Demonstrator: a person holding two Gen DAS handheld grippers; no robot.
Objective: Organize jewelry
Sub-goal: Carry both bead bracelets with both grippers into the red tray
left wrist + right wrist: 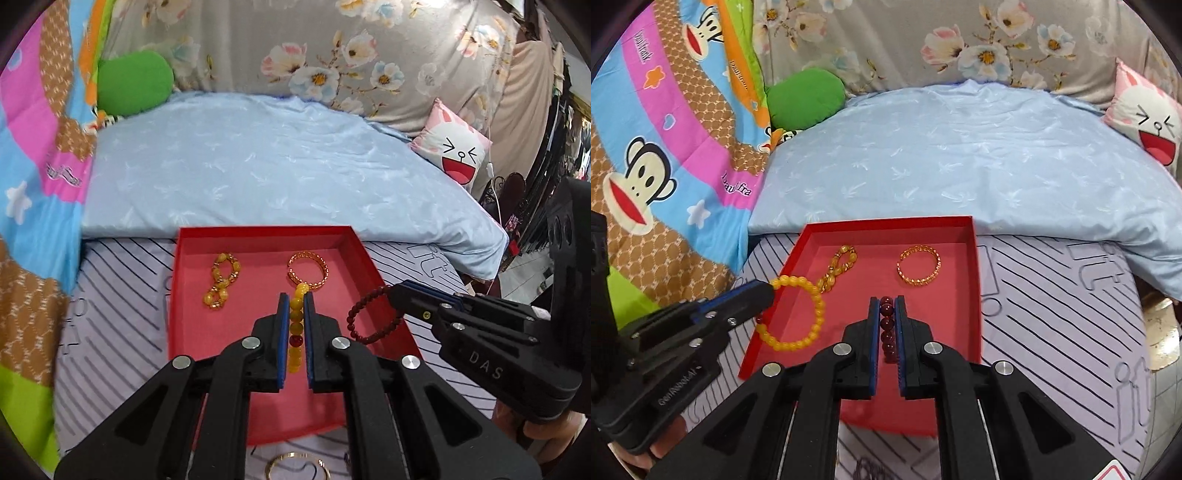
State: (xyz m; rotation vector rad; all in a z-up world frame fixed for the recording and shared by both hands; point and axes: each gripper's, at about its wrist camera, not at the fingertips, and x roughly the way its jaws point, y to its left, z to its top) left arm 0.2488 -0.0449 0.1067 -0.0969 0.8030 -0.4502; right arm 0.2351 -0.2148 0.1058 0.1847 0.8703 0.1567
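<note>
Left wrist view: closest to cam, left gripper (295,301) is pinched tight on a yellow bead bracelet (295,328), beads stacked in a line between the blue pads, top bead poking out past the tips. Under and ahead of the tips sits the red tray (354,242) on the striped bed sheet (122,314). In the tray: a knotted amber bracelet (221,281) ahead-left of the tips, a gold open bangle (308,268) just past them. To the right, the right gripper (392,291) clamps a dark red bead bracelet (373,317), loop hanging over the tray's right edge. Behind the jaws, at the bottom edge, a thin gold ring-shaped piece (295,467) lies on the sheet, outside the tray.

Right wrist view: right gripper (886,301) is squeezed on the dark red beads (886,325). Tray floor (960,295) is right below and ahead; bangle (918,266) ahead-right, amber piece (839,269) ahead-left. Left gripper (770,290) off to the left, yellow loop (798,314) dangling over the tray's left part. A dark piece (868,470) lies behind the jaws on the sheet; can't tell what it is.

Step, as I read it: both bracelets carried in over the tray, ready to drop. Next: lower each a bit over bare floor, clear of the two pieces already in, then spread jaws. Leftover items on the sheet prob. still to fetch.
</note>
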